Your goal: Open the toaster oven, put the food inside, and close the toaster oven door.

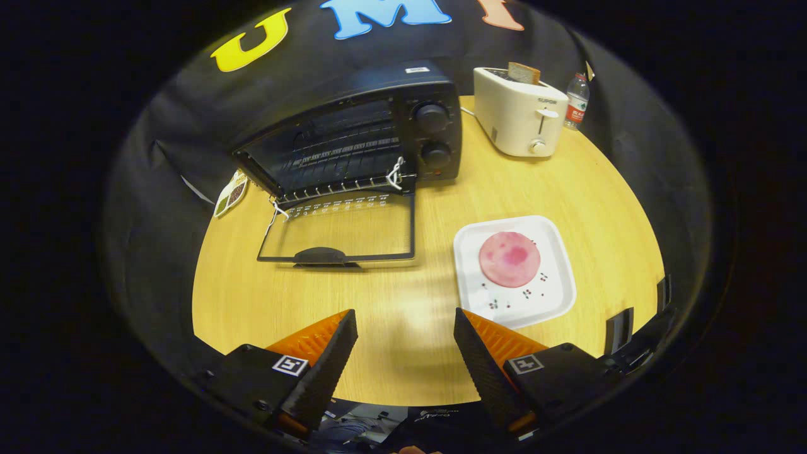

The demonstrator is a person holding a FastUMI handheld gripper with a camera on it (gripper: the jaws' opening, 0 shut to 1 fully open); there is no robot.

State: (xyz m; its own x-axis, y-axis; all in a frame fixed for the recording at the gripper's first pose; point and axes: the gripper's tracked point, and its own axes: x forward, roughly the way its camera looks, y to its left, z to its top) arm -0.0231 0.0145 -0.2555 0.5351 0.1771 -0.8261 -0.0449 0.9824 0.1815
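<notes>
Toaster oven (353,135) already has its door (340,230) dropped flat on the tabletop (403,328), so the food's up next: that pink round patty (509,258) on the white tray (555,296), just ahead of the right finger. Gripper (403,331) hangs open and empty, so I'd swing right, come in low and pinch the patty's edges gently.

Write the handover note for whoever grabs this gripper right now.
Gripper: open, holding nothing, fingers over bare table.
Toaster oven: beyond the fingers, its glass door already folded down flat on the table, rack bare.
Food: pink round patty on the white tray, just ahead of one finger, beside the open door.
Done: door opened.
Left: pick up the patty, set it on the rack, close the door.
</notes>
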